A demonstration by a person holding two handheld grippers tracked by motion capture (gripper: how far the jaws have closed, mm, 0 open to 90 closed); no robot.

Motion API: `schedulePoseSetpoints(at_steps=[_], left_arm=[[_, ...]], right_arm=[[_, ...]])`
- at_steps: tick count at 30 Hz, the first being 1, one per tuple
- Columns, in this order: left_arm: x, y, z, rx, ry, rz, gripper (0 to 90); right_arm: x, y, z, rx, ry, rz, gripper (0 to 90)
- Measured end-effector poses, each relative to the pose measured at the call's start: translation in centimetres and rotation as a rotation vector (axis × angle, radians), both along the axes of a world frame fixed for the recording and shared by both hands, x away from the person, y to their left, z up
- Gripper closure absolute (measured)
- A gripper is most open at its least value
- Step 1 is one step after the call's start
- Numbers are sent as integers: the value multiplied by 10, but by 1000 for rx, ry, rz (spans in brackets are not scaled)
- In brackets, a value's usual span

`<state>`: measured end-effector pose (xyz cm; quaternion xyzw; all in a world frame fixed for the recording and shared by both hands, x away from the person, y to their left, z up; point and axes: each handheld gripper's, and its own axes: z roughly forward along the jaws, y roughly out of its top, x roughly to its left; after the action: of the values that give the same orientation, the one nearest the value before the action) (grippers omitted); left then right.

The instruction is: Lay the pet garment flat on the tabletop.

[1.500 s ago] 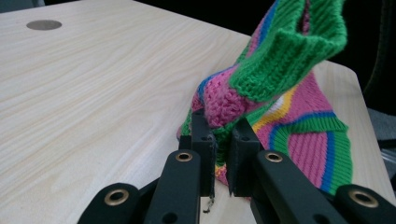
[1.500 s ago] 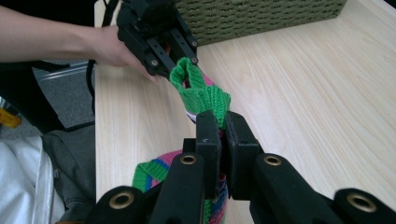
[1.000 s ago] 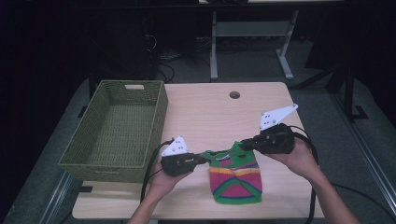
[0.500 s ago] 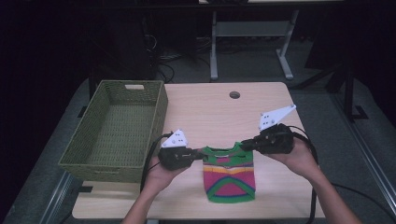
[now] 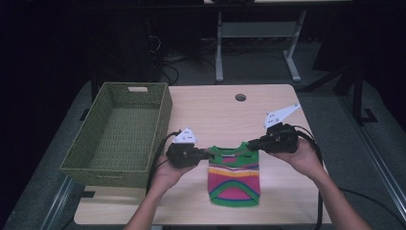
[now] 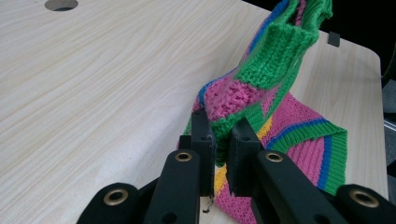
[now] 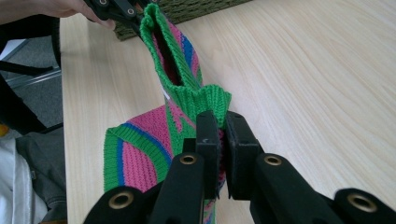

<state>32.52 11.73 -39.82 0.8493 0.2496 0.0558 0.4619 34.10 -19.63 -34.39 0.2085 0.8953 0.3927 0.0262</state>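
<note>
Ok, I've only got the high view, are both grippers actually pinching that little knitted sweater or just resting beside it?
Observer: Pinching. In the left gripper view the left gripper has its jaws shut on a green-edged fold of the sweater.
Operator: And the right one?
Observer: Same. The right gripper is shut on the green ribbed cuff at the other shoulder.
Operator: Is the sweater flat on the table?
Observer: Not at the top. The neck end is lifted and gapes open between the grippers, while the hem lies on the table.
</note>
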Motion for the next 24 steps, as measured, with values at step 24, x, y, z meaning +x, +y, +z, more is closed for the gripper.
schedulePoseSetpoints(at_steps=[24], left_arm=[[20, 3, -10, -41, 51, 62, 826]], right_arm=[[22, 2, -8, 16, 10, -34, 849]])
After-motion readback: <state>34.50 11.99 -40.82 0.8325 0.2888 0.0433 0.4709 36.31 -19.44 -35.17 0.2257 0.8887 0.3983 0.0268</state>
